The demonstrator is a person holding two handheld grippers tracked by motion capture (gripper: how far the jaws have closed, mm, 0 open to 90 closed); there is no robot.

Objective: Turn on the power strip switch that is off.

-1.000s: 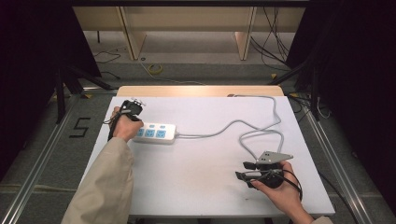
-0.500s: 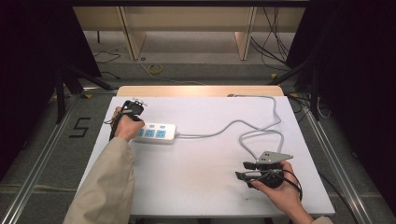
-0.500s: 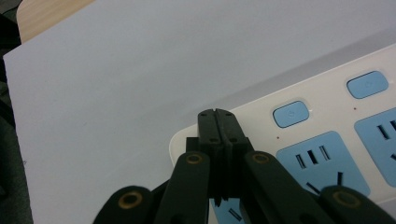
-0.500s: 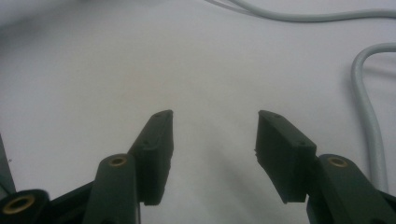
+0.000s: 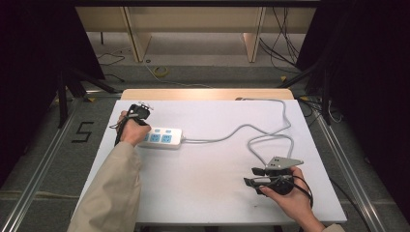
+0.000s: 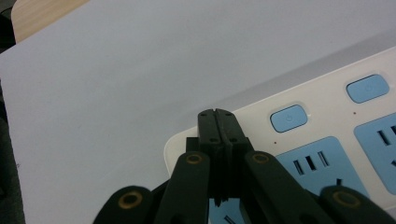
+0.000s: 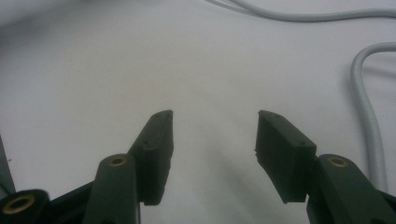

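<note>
Over on the left side of the counter point(image 5: 212, 193), you've got the left gripper point(image 6: 217, 113) pressed closed, jaws tight together with nothing between them, and its tip sits right over the near corner of the power strip point(image 5: 162, 137). That closed tip makes sense: a single blunt point is what you'd want for poking one of the small blue switch buttons point(image 6: 289, 117), and from the left gripper view the nearest button lies just beside the tip, not yet under it. I can't tell whether the tip is touching the strip's casing or hovering just above it.

The strip itself lies flat near the counter's left edge, long side running left to right, with 3 blue socket panels facing up in the high view. Its grey cable point(image 5: 270, 137) snakes off to the right, loops, and climbs toward the far edge.

Down at the near right, your right gripper point(image 5: 251, 177) waits well apart from the strip, jaws spread wide and holding nothing, pointing left across bare counter. The right gripper view shows the cable curving past just off its right jaw. My read: it's parked clear so the left can do the pressing, and a small nudge toward that button looks like the move.
</note>
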